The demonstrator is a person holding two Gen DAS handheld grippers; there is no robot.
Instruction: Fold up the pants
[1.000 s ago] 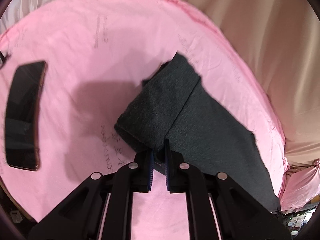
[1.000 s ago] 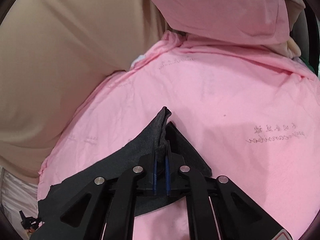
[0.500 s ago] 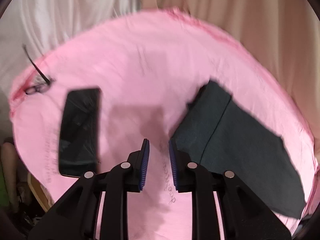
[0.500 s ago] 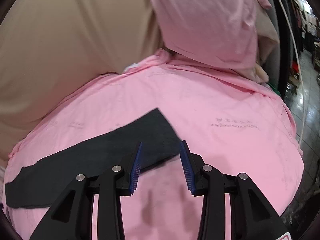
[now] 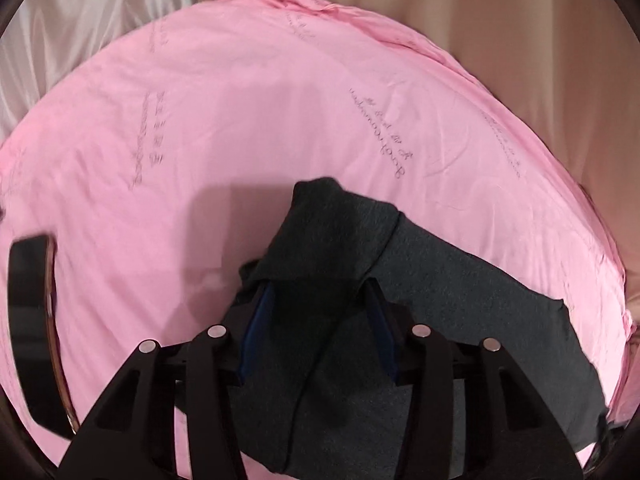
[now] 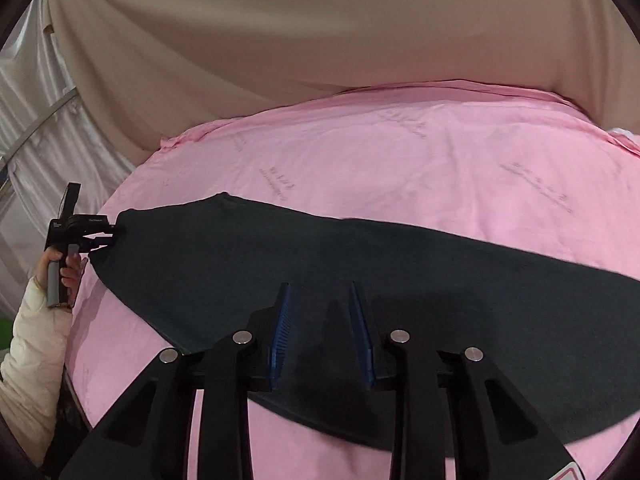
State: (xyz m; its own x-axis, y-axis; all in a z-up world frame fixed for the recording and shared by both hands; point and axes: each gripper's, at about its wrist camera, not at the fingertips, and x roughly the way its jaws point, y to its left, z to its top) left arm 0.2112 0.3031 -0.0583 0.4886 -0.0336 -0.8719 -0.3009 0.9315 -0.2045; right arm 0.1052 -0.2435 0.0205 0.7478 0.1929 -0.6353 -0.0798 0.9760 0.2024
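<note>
Your pants (image 6: 360, 264) lie flat as a long dark band across the pink sheet (image 6: 440, 160) that covers the tabletop, and everything here is placed against them.

Your left gripper (image 5: 316, 320) sits at the pants' narrow end, where a fold of cloth drapes over and between its blue pads (image 5: 256, 320). Its jaws have just been opening; they stand parted, and you cannot tell whether the pads still press the cloth. In the right wrist view the same gripper (image 6: 108, 236) shows at the pants' left tip, your left hand (image 6: 60, 276) around its handle.

Your right gripper (image 6: 320, 320) hangs over the pants' near edge at about mid-length. Its jaws have just been closing but stand apart, with nothing between the pads except flat cloth below.

Beyond the pants' far edge the sheet is bare right up to its rim, where beige drapes (image 6: 320, 40) begin. Beside the narrow end there is open sheet too, until a black phone (image 5: 32, 320) lying near the sheet's edge. On the near side only a thin strip of sheet separates the pants from the rim.
</note>
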